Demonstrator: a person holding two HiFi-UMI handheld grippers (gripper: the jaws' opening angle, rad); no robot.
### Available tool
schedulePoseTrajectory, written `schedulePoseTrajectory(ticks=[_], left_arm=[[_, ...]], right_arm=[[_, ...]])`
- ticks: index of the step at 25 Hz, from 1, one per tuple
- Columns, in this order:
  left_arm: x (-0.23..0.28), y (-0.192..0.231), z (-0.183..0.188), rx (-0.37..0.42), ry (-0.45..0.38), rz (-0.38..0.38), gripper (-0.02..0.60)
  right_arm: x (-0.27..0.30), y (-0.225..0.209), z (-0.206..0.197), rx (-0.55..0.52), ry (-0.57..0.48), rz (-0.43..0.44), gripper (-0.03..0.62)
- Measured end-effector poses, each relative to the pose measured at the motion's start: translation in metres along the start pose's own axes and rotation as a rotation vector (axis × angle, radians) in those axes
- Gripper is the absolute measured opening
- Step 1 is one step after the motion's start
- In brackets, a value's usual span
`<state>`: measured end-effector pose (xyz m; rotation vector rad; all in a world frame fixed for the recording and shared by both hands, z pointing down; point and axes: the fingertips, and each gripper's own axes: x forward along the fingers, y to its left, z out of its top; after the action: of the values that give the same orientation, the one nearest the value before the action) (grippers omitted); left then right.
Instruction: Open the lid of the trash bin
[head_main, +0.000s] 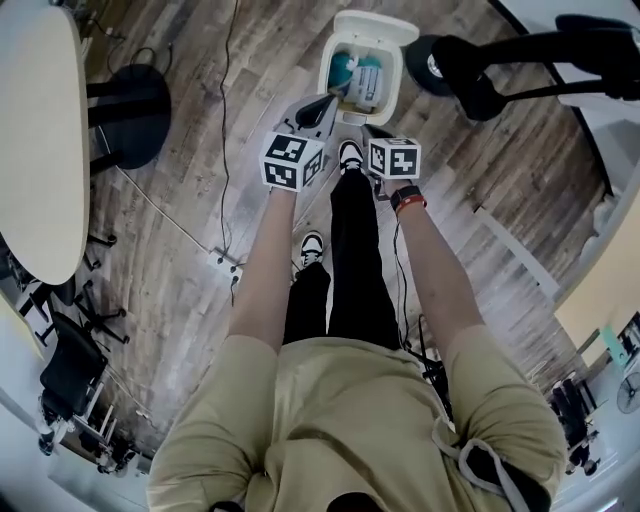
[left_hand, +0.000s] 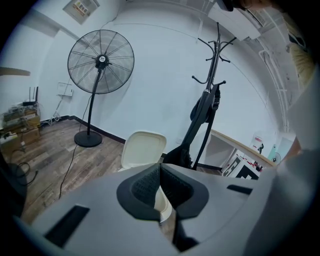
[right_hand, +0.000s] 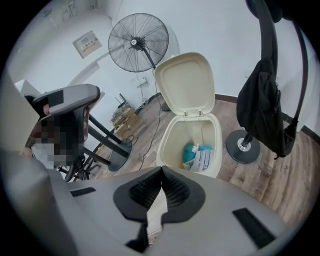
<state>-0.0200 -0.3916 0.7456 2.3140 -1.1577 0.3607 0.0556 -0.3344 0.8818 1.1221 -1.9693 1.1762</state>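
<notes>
A cream trash bin stands on the wood floor ahead of me with its lid swung up and back. Blue and white rubbish lies inside the trash bin, under the upright lid. My left gripper hangs just left of the bin's near rim, jaws shut with nothing between them. In the left gripper view the raised lid shows beyond the left gripper. My right gripper is shut and empty just short of the bin; in its own view the right gripper points at the bin's front wall.
A coat stand's round base with a black bag sits right of the bin. A pedestal fan stands by the wall. A round table, a black stool base and floor cables are at the left.
</notes>
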Motion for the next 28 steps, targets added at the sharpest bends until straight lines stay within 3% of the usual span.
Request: schedulePoseTrajectory(ticks=[4, 14, 28], left_arm=[[-0.036, -0.017, 0.018, -0.028, 0.012, 0.026, 0.021], [-0.114, -0.059, 0.075, 0.01, -0.023, 0.042, 0.021], [-0.229, -0.135, 0.121, 0.079, -0.052, 0.021, 0.021]], right_arm=[[-0.047, 0.024, 0.015, 0.002, -0.035, -0.013, 0.015], [-0.139, 0.075, 0.038, -0.03, -0.13, -0.015, 0.015], [-0.3, 0.136, 0.052, -0.067, -0.355, -0.125, 0.015]])
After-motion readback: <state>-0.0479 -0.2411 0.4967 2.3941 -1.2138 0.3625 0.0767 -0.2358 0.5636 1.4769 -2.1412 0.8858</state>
